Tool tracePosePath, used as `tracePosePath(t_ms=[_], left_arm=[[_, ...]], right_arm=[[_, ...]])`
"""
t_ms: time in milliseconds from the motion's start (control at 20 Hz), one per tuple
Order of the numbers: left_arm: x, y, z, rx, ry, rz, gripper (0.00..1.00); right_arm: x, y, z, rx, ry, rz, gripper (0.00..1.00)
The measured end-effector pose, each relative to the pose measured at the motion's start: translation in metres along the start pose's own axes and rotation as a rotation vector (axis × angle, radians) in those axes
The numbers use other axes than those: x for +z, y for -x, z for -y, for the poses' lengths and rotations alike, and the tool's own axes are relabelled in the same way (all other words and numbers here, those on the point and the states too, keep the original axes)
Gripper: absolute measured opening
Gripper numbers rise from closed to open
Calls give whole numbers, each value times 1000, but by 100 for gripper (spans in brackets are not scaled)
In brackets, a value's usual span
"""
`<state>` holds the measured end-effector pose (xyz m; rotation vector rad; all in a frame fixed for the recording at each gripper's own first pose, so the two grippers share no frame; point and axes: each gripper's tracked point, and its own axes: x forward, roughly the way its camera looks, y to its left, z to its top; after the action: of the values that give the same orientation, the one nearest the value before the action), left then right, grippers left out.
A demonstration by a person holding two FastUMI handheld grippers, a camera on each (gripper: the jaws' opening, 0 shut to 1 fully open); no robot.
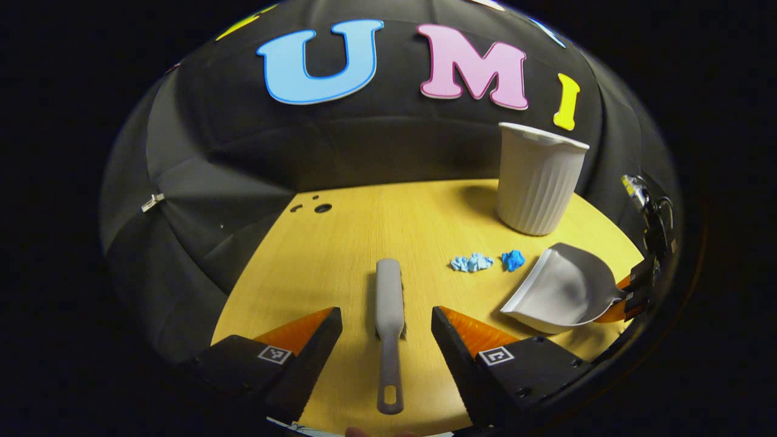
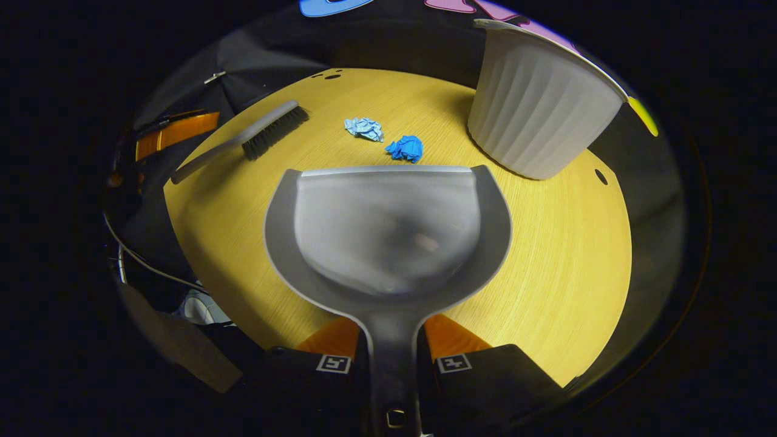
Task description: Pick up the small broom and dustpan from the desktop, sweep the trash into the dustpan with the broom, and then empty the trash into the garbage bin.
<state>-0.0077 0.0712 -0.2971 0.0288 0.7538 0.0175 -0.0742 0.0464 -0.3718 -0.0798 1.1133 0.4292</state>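
A small grey broom [image 1: 388, 315] lies flat on the yellow desktop [image 1: 340, 255], handle toward me. My left gripper [image 1: 386, 321] stands open, one finger on each side of the broom and apart from it. The grey dustpan [image 2: 388, 233] rests on the desktop with my right gripper [image 2: 391, 340] shut on its handle. Two crumpled blue paper scraps [image 2: 364, 128] [image 2: 405, 148] lie just beyond the pan's front lip. In the left gripper view the dustpan [image 1: 561, 288], the scraps [image 1: 472, 262] and the right gripper [image 1: 634, 291] show to the right. The broom [image 2: 255, 138] also appears at upper left in the right gripper view.
A white ribbed garbage bin [image 1: 539, 179] stands upright at the desktop's far right, just behind the dustpan and scraps, seen large as the bin [image 2: 534, 103] in the right gripper view. Small holes [image 1: 322, 208] mark the desktop's far left. Cables [image 2: 139, 258] hang beyond the left edge.
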Motion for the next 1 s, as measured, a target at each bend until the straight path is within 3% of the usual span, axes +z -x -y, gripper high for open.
tracePosePath(t_ms=[550, 900, 950, 1000], left_arm=[[-82, -60, 12, -74, 29, -477, 91], [-83, -72, 15, -124, -59, -505, 63], [-80, -74, 14, -132, -85, -501, 67], [-77, -81, 13, -132, -89, -500, 55]], right_arm=[[0, -5, 8, 26, 12, -27, 36], [4, -8, 30, 52, 124, -62, 36], [5, -9, 35, 50, 131, -67, 36], [5, -9, 38, 52, 139, -69, 36]])
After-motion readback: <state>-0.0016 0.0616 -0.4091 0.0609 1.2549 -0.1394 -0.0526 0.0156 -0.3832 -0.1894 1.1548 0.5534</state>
